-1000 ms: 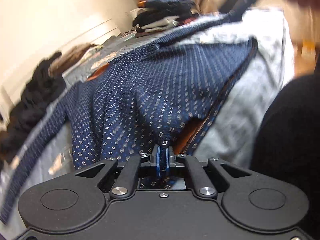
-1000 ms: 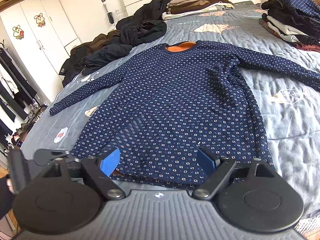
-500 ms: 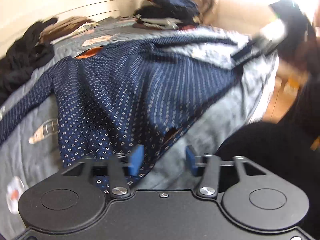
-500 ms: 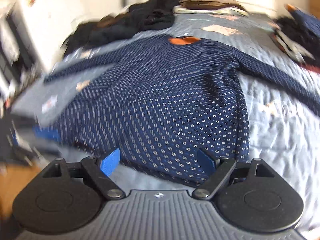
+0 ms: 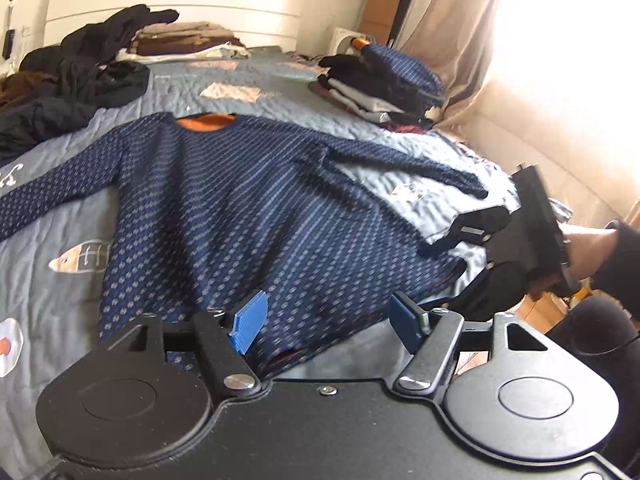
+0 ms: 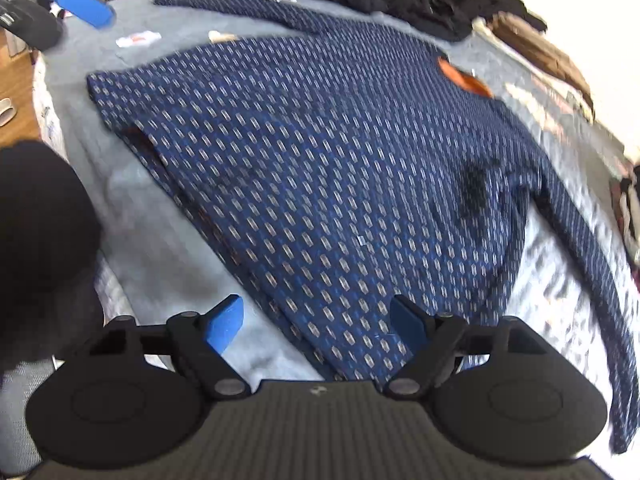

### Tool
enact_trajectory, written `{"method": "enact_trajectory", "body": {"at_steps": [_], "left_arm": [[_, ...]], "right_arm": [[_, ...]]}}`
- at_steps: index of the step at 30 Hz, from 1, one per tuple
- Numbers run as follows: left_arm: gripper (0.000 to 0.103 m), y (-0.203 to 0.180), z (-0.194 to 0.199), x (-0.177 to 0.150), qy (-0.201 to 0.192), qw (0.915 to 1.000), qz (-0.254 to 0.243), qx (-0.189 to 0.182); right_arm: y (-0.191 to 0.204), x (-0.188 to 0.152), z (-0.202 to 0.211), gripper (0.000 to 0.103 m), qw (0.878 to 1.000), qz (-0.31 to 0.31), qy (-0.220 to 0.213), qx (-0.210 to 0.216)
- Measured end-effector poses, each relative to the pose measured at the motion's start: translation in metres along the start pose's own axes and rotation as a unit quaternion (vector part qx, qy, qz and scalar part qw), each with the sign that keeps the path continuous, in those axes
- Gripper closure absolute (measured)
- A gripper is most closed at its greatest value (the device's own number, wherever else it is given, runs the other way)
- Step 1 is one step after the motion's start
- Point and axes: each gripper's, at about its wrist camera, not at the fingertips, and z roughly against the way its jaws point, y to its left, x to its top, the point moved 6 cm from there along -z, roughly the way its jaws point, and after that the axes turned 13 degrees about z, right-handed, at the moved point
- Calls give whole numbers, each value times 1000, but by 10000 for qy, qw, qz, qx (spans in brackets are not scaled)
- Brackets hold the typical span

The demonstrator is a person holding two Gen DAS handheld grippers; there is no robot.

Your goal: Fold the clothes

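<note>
My left tongs [image 5: 326,326] hang over the near hem of the navy patterned sweater [image 5: 248,216], jaws spreading, blue pads [image 5: 250,322] clear of the cloth, nothing gripped. My right tongs [image 6: 316,326] sit over the sweater's side edge near the hem, jaws narrowing but the pads not yet touching the fabric; the knit passes beneath the gap, not pinched. A dark rounded shape [image 6: 40,216], maybe my sleeve or body, fills the left of the right wrist view; can't tell which.

The sweater lies flat, front up, on the grey quilted bed [image 5: 52,216], hem toward me, orange-lined collar [image 5: 206,122] away, both sleeves spread out to the sides. In the left wrist view my right hand [image 5: 588,248] holds the other rig at the bed's right edge, just beside the hem corner. The right view is motion-blurred, so fine detail there is lost.

Past the collar, a heap of loose black clothes [image 5: 80,76] sits far left on the bed, with a folded brown and beige stack [image 5: 180,40] behind it by the white headboard [image 5: 172,4]. Far right, a folded pile [image 5: 380,84] topped by another navy patterned piece. Curtain [image 5: 452,36] and bright window beyond.
</note>
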Motion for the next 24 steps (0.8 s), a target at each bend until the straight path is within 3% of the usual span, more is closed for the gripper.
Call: {"method": "enact_trajectory", "body": {"at_steps": [3, 5, 10, 13, 20, 24], "left_arm": [[35, -4, -3, -2, -23, 10000, 77, 19], [35, -4, -5, -5, -15, 9999, 105, 49], [35, -4, -7, -10, 6, 9998, 166, 128], [35, -1, -7, -12, -22, 9996, 222, 184], [35, 2, -9, -9, -124, 9990, 335, 274], [34, -1, -8, -11, -164, 9985, 427, 302]], "right_arm": [[-10, -5, -4, 48, 9992, -346, -82, 169], [-8, -4, -6, 74, 9990, -300, -108, 313], [-12, -4, 2, 93, 9981, -333, -119, 514], [-17, -8, 15, 95, 9980, -241, -101, 569], [-25, -32, 27, 95, 9980, -73, 376, 503], [-37, -32, 34, 83, 9967, -516, 116, 620]]}}
